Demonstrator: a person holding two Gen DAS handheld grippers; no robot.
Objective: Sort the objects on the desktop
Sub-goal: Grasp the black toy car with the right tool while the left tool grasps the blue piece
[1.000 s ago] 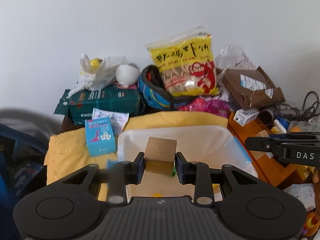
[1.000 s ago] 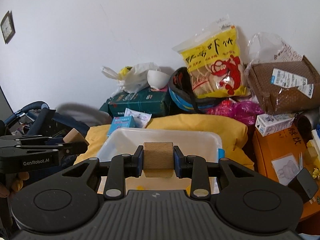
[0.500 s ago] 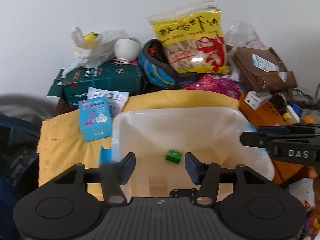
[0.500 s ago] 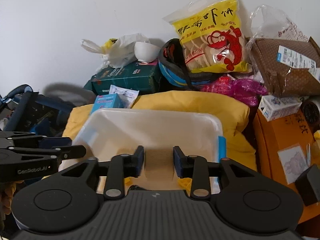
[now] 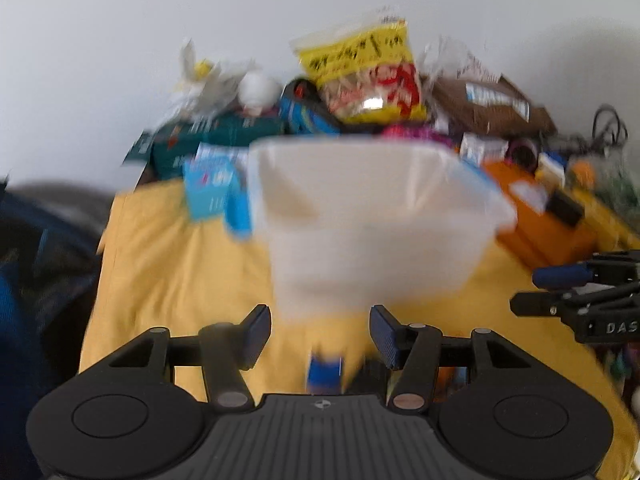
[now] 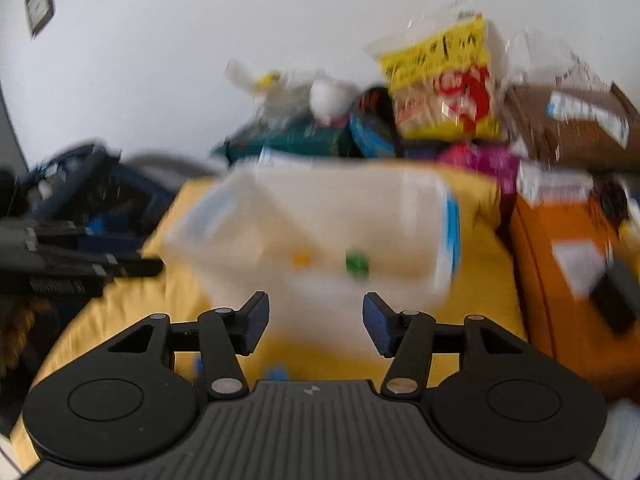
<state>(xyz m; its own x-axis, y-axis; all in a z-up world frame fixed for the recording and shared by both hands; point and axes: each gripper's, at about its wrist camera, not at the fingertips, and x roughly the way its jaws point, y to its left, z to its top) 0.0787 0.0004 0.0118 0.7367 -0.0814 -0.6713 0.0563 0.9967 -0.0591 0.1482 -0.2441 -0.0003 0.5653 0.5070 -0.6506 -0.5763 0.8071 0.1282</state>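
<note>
Yellow cloth (image 5: 168, 264): covered the desk under everything in the left wrist view — heavily blurred.
White bin (image 5: 372, 216): stood on the cloth, ahead of the left gripper (image 5: 320, 336).
Left fingers (image 5: 256, 332): spread wide, nothing between them.
Right gripper (image 5: 580, 300): at the right edge, beside the bin.
Right wrist view: the right gripper (image 6: 316, 324) faced the bin (image 6: 320, 220) — fingers (image 6: 378, 328) spread apart, empty.
Bin contents: a green piece (image 6: 357, 264) and a small yellow piece (image 6: 300, 258) showed through the wall.
Snack bag (image 6: 444, 84): upright at the wall behind.
</note>
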